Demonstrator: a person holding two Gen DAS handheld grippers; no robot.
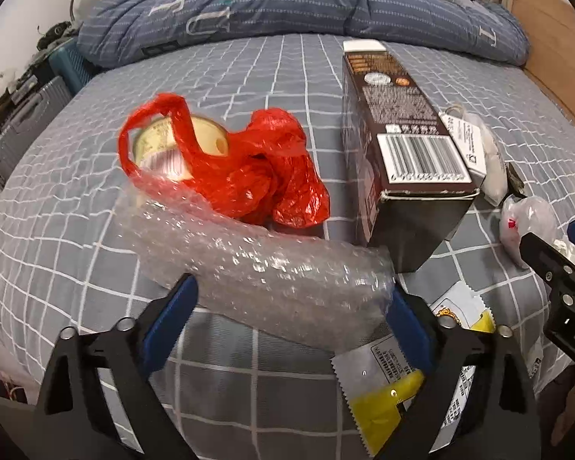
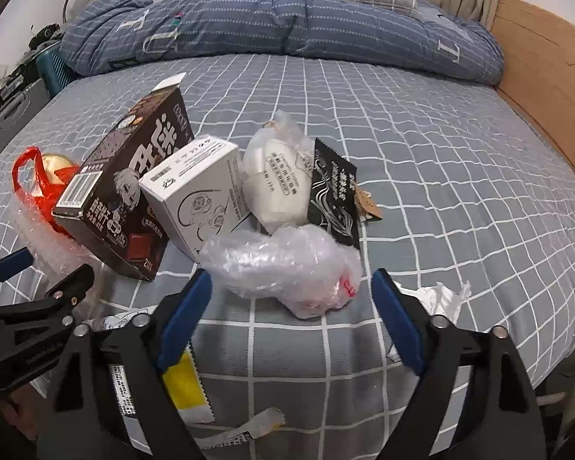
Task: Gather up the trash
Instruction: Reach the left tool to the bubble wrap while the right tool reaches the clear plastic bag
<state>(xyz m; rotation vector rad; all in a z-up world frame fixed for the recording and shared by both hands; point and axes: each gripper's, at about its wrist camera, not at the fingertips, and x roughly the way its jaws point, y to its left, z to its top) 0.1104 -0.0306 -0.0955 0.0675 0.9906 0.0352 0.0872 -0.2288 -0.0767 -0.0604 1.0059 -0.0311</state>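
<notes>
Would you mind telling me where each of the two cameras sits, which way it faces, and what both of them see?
Left wrist view: on the left gripper, angled down along its fingers at a bubble wrap roll between open jaws, with the right gripper at the right edge.
Right wrist view: on the right gripper, angled down at a crumpled clear plastic bag between open jaws, with the left gripper at the left edge.
Shared: the dark brown carton, red plastic bag, checked bedsheet.
</notes>
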